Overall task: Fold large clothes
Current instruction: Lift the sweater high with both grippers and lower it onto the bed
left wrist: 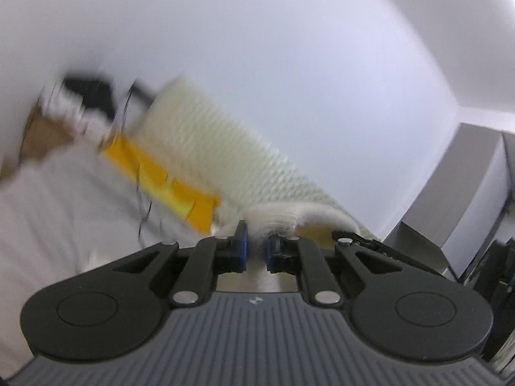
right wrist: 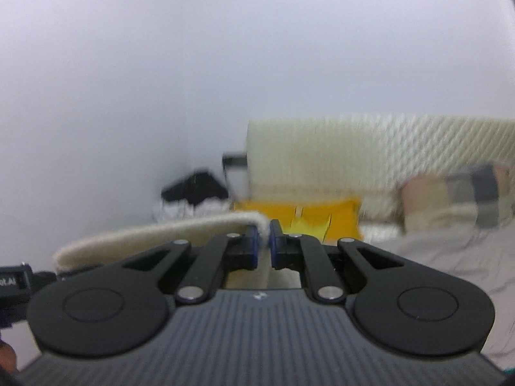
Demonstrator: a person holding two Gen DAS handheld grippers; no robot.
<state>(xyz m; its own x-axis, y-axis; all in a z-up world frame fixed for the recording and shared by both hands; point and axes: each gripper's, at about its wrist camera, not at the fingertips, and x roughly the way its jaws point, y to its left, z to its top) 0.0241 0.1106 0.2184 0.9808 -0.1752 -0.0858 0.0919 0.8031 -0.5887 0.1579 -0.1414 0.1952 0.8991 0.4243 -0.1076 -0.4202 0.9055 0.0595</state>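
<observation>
Both the left gripper (left wrist: 255, 247) and right gripper (right wrist: 263, 238) pinch a cream knitted garment's (right wrist: 154, 234) thin edge; blur suggests it may slip

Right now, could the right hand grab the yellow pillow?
Probably not yet. The right gripper has its jaws shut on the cream cloth, so nothing is free to grab. The yellow pillow lies ahead on the bed, with nothing else blocking it.

No legible text anywhere.
</observation>
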